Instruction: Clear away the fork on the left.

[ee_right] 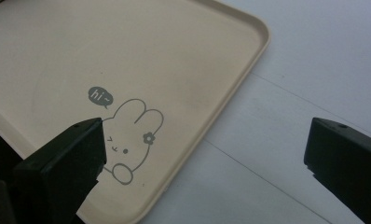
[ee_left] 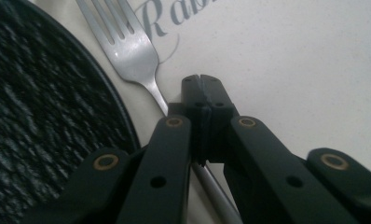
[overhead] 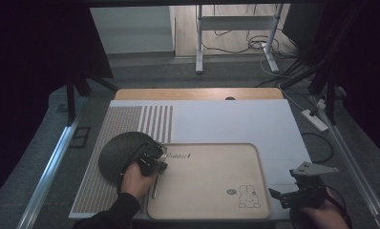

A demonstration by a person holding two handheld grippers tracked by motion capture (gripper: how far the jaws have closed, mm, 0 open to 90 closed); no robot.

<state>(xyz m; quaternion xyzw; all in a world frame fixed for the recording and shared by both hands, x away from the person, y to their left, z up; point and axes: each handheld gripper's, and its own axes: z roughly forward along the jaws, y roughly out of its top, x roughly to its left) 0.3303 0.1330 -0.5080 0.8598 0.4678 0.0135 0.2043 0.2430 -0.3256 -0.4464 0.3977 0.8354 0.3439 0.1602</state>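
The fork (ee_left: pixel 132 51) lies at the tray's (overhead: pixel 212 210) left edge beside the dark plate (overhead: pixel 119 152), its handle clamped in the left gripper (ee_left: pixel 203 81). The right gripper (ee_right: pixel 204 140) hovers with jaws wide apart over the tray's right edge.

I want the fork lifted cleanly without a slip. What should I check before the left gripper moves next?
1. Left gripper shut on the fork handle: ok, jaws meet around it.
2. Grip sits near the neck, long handle trailing behind: cannot tell if balanced.
3. Fork tines clear of the dark plate: ok, beside its rim, apart.
4. Tray floor bare for setting down: ok.
5. Right gripper out of the way: ok, open, over the tray's bunny corner.
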